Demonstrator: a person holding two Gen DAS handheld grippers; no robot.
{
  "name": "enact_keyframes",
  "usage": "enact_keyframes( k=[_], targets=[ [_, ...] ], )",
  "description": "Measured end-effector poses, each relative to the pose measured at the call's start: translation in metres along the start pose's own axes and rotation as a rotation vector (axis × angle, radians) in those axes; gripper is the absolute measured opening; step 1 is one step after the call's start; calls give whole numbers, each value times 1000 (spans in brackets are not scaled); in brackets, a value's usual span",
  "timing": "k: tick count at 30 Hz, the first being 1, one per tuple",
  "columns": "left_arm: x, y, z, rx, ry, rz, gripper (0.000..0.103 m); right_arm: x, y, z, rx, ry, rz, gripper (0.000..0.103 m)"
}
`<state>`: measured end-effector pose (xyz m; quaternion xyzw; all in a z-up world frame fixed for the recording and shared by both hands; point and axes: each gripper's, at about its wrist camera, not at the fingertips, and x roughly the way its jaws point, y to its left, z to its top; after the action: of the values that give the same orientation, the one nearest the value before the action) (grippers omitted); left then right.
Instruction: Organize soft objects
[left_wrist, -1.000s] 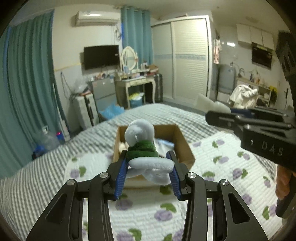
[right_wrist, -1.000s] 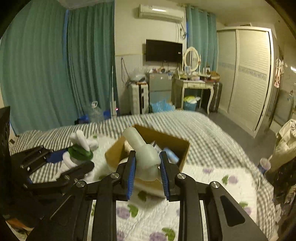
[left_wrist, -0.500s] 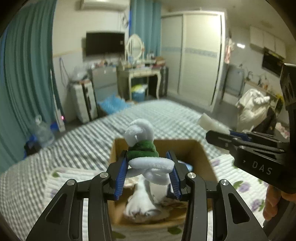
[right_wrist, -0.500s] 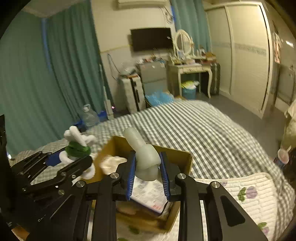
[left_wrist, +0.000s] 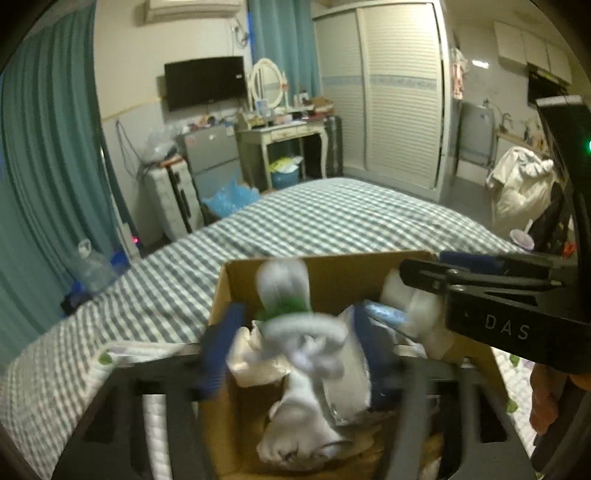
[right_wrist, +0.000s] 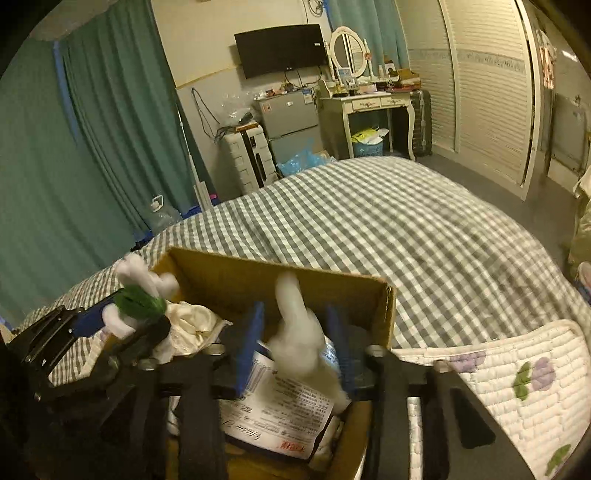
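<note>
A brown cardboard box (left_wrist: 334, 275) (right_wrist: 384, 314) sits on the bed with soft things inside. My left gripper (left_wrist: 295, 345) is over the box, its blue pads spread wide apart, and the white plush with a green scarf (left_wrist: 291, 321) sits loose between them. It also shows in the right wrist view (right_wrist: 138, 299). My right gripper (right_wrist: 295, 341) is over the box too, its pads apart on both sides of a pale white plush piece (right_wrist: 299, 332). Both views are blurred with motion.
A printed plastic packet (right_wrist: 280, 417) and cream cloth (right_wrist: 188, 326) lie in the box. The box rests on a flowered quilt (right_wrist: 517, 376) over a grey checked bedspread (right_wrist: 388, 229). A dressing table (left_wrist: 284, 133), wardrobe and green curtains stand beyond.
Both grippers have moved down over the box and their pads have spread apart. The scarfed plush and the pale plush piece now sit loose between the pads.
</note>
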<state>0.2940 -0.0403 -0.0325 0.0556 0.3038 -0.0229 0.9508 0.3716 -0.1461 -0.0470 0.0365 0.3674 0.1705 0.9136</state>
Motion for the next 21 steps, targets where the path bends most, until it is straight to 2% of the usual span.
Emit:
enact_keyframes(
  k=[1,7,10,13,16,18,21],
  targets=[
    [-7,-1,5,-3,-19,15,89,-3,1,2,-5,-8,-18,56],
    [-87,7,29,-46,-106,15,89,-91,15,26,-16,-94,-70,56],
    [-145,6,46,-31,-182,35,89,-154,28,41,-41,-158,-97,56],
    [-208,8,57,-35,-271,34,90,-222,42,52,-66,-225,-114,61],
    [-269,12,57,-55,-378,28,100,-292,60,54,-97,-293,-141,63],
    [-304,15,50,-66,-439,34,100,-328,71,47,-110,-350,-156,70],
    [-339,23,36,-86,-498,34,100,-368,87,32,-101,-407,-141,90]
  ],
)
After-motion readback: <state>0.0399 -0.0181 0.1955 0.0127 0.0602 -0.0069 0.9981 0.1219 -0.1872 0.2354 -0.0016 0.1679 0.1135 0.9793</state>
